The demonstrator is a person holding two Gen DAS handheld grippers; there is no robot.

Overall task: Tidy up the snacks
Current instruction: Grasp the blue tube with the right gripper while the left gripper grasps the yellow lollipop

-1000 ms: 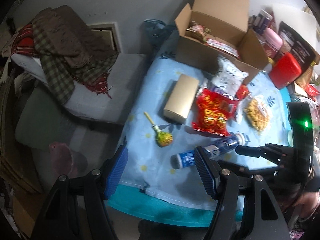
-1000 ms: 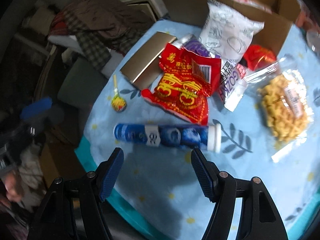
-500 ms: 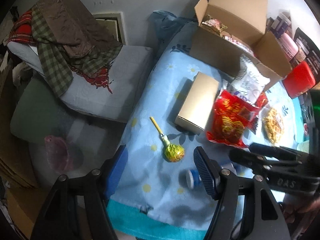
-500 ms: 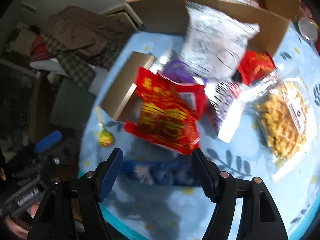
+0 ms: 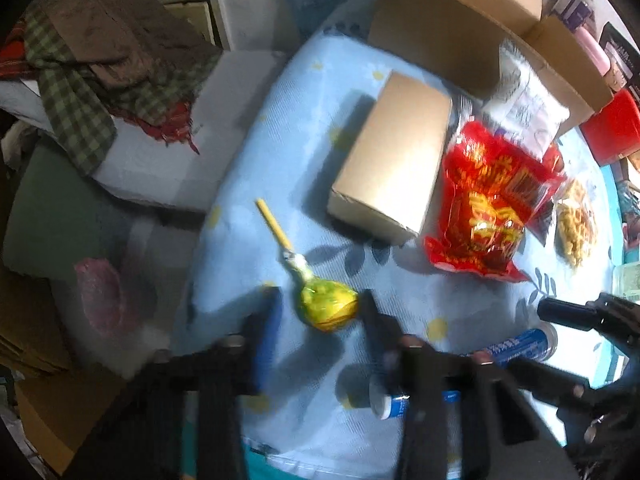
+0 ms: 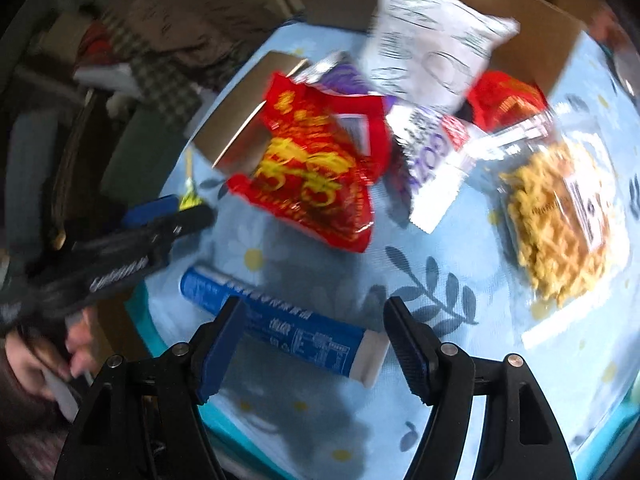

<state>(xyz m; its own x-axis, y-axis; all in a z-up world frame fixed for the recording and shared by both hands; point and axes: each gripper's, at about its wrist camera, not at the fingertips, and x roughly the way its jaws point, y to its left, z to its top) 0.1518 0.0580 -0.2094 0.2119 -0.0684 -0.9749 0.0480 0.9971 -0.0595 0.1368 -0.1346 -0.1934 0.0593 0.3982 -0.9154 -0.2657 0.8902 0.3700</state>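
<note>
A lollipop [image 5: 326, 306] with a yellow-green wrapper and yellow stick lies on the blue flowered tablecloth [image 5: 280, 128]. My left gripper [image 5: 320, 316] is closing its jaws around the lollipop's head; the pads sit tight against its sides, though blurred. The right wrist view shows this left gripper [image 6: 176, 210] at the table's left edge. A blue tube [image 6: 288, 330] with a white cap lies flat near the front edge. My right gripper [image 6: 314, 344] hangs open just above the tube, one finger on each side, not touching it. The tube [image 5: 516, 348] also shows in the left wrist view.
A tan carton [image 5: 394, 156], a red snack bag [image 5: 484, 204], a white bag [image 6: 432, 36], a clear bag of yellow snacks [image 6: 556, 216] and a small red packet [image 6: 504, 100] lie behind. An open cardboard box [image 5: 452, 36] stands at the back. Clothes [image 5: 104, 60] pile on a seat left.
My left gripper has come down over the lollipop and its jaws have narrowed around the head. The right gripper stays open over the blue tube, which now lies between its fingers.
</note>
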